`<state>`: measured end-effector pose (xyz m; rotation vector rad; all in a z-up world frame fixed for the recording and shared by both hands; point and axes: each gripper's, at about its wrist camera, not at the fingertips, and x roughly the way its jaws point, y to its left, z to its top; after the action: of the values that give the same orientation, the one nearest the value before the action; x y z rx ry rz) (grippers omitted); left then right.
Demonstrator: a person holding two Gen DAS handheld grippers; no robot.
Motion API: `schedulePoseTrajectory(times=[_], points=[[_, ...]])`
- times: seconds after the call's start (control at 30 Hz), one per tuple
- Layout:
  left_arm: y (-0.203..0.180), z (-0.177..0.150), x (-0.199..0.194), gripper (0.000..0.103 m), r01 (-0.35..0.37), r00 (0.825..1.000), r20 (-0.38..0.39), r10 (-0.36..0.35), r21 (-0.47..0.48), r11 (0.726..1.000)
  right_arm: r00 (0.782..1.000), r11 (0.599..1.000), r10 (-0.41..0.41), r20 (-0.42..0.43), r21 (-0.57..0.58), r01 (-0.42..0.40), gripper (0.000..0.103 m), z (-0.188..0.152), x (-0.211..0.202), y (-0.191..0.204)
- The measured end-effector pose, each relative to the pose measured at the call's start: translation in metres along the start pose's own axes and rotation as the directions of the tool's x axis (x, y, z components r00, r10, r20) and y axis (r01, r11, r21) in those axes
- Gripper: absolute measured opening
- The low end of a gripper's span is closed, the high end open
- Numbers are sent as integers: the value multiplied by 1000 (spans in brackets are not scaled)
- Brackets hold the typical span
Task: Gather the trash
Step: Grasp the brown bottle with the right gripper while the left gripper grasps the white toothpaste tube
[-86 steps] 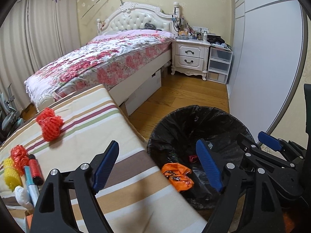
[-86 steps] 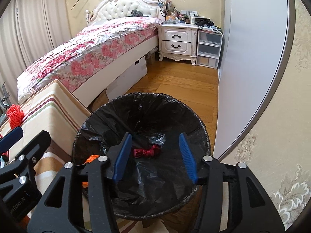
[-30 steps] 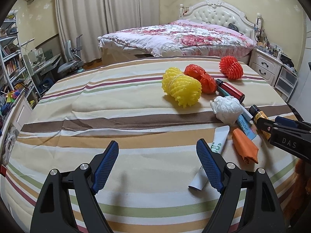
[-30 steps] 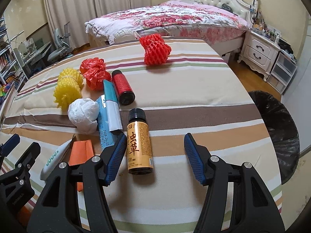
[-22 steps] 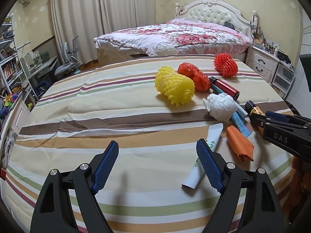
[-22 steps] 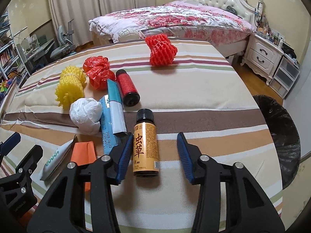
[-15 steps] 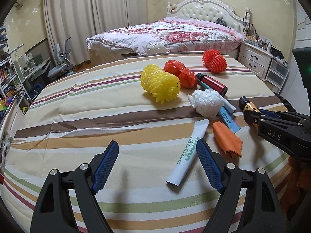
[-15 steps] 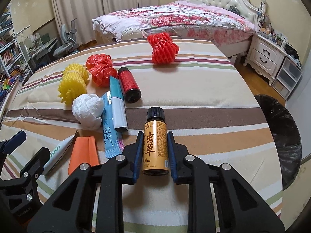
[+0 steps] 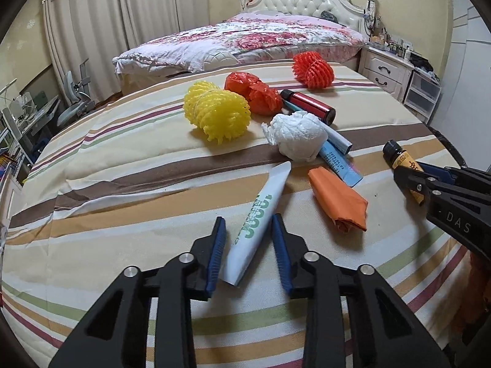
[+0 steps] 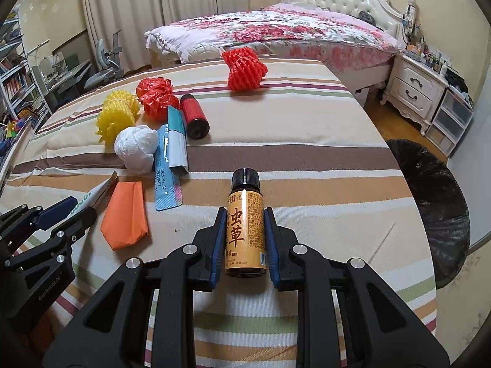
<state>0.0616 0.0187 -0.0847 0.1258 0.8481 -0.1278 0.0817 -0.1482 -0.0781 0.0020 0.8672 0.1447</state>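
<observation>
Two pickups are in hand at once on the striped bedspread (image 10: 307,128), and both sit at the grasp step of collecting the trash; the bin with its black liner (image 10: 435,202) stands off the right edge of the bed in the right wrist view, and from here its inside cannot be seen, so what it holds I cannot tell.

Going down in size: the right gripper (image 10: 244,239) is clamped on the amber bottle (image 10: 245,230), both blue pads flat against the yellow label, black cap pointing away, the bottle lying on the cloth; the left gripper (image 9: 249,247) is closing on the white toothpaste tube (image 9: 260,211), whose crimped tail lies between the jaws; a little cloth shows between the right pad and the tube, so I judge the grip not yet made.

Left on the bed are a yellow foam fruit net (image 9: 218,113), a red foam net (image 10: 245,69), a crumpled red bag (image 9: 254,92), a white tissue ball (image 9: 296,136), a red cylinder (image 10: 194,116), a blue-and-white sachet (image 10: 168,168) and a folded orange wrapper (image 9: 339,201).

Next, as I read it, the left jaws need to finish pinching the flat tube, which may slip; then both hands lift and carry rightward to the bin.
</observation>
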Motion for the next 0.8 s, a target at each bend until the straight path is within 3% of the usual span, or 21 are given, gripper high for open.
schedulePoseTrajectory(times=[0.1, 0.53, 0.8], points=[[-1, -1, -1, 15, -7, 1000, 7, 7, 5, 1000, 1000, 1000, -3, 6, -8, 3, 23, -3, -2, 1], [2, -2, -15, 14, -14, 997, 79, 17, -38, 999, 1000, 1000, 4, 18, 11, -4, 23, -9, -8, -4], [0, 5, -24, 14, 45, 993, 109, -37, -72, 996, 999, 1000, -6, 40, 25, 5, 23, -8, -18, -13]])
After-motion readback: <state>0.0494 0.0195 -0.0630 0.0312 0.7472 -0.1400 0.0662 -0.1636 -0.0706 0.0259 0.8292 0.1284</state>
